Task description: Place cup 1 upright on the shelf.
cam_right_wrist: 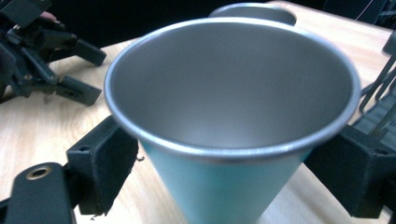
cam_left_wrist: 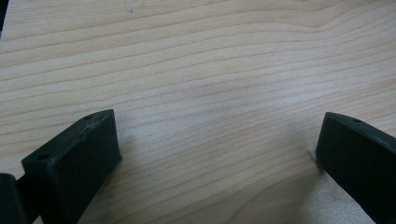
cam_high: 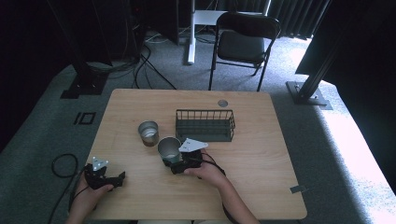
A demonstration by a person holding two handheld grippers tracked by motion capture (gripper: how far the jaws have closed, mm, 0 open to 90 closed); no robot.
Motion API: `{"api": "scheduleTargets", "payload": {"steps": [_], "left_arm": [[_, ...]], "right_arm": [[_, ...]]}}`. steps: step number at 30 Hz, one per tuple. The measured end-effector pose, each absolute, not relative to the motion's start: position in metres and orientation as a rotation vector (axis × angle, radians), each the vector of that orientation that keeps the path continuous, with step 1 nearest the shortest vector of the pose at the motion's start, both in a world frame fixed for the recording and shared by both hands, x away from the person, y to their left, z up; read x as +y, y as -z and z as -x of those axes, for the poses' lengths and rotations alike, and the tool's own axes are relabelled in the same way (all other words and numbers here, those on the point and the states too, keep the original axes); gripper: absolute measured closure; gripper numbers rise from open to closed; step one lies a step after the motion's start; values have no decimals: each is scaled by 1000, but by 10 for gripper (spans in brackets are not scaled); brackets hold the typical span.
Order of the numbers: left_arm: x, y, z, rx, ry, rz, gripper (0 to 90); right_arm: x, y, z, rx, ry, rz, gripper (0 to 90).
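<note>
- Right gripper [cam_right_wrist: 224, 172] has its jaws on both sides of the teal cup [cam_right_wrist: 224, 186], pads look pressed against the tapered wall. So I'd say it's gripping the cup, though I can't be sure how firm.
- Cup sits near the middle of the surface [cam_high: 261, 168], just in front of the wire basket [cam_high: 205, 125], with a second steel cup [cam_high: 148, 132] close on its left.
- Main risk imo: the cup is a cone, wider at the rim, with a smooth wall. Flat pads on a slope like that could let it slide down or tilt if lifted fast.
- Second risk: swinging it sideways could clip the other cup or the basket, since both are near.
- Left gripper [cam_left_wrist: 217, 149] is wide open and holds nothing, sitting low over bare wood near the front left corner.
- Materials: brushed metal inside with a rolled rim, teal coated outside, light woodgrain top, black wire basket, matte black pads a bit frayed at the edges.
</note>
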State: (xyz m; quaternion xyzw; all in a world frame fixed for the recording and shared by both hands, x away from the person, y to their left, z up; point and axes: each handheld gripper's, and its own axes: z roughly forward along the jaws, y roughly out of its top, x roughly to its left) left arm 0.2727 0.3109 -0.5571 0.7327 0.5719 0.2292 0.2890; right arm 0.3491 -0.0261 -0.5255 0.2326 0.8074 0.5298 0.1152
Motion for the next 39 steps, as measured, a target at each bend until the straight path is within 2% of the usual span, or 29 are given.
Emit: {"api": "scheduleTargets", "payload": {"steps": [18, 39], "left_arm": [[311, 557, -273, 1527, -612, -1955, 4], [311, 557, -273, 1526, -613, -1956, 4]], "right_arm": [[-20, 522, -351, 2339, -1568, -693, 145], [-35, 476, -343, 2315, -1637, -670, 146]]}}
